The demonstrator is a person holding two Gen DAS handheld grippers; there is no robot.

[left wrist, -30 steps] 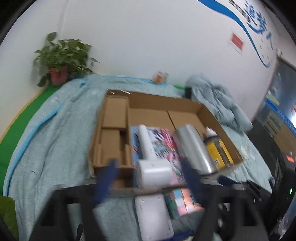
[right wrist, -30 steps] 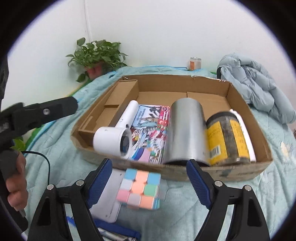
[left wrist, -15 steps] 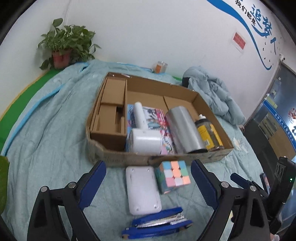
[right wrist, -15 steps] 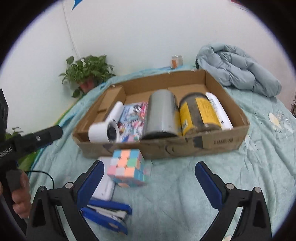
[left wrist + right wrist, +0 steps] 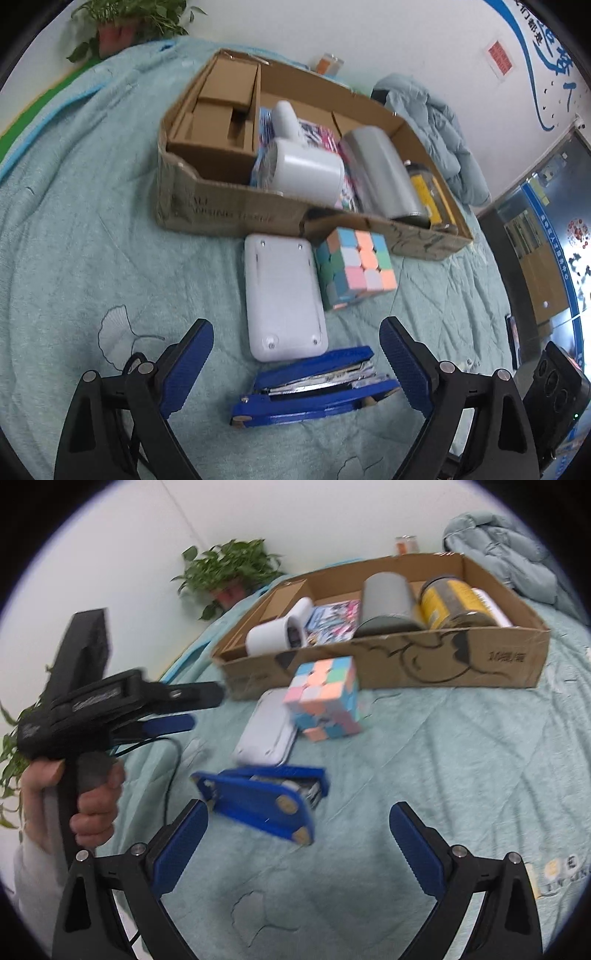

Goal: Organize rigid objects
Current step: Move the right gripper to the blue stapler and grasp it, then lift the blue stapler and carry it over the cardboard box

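Observation:
A cardboard box lies on a teal bedspread and holds a white hair dryer, a colourful booklet, a silver cylinder and a yellow-labelled jar. In front of the box lie a white flat device, a pastel puzzle cube and a blue stapler. My left gripper is open above the stapler and the white device. My right gripper is open just in front of the stapler.
A potted plant stands at the wall behind the box. A crumpled light-blue jacket lies to the right of the box. A small jar stands at the wall. The left gripper shows at the left of the right wrist view.
Both grippers have pulled back from the box and dropped lower toward the loose items in front of it. The stapler now lies close to both open grippers.

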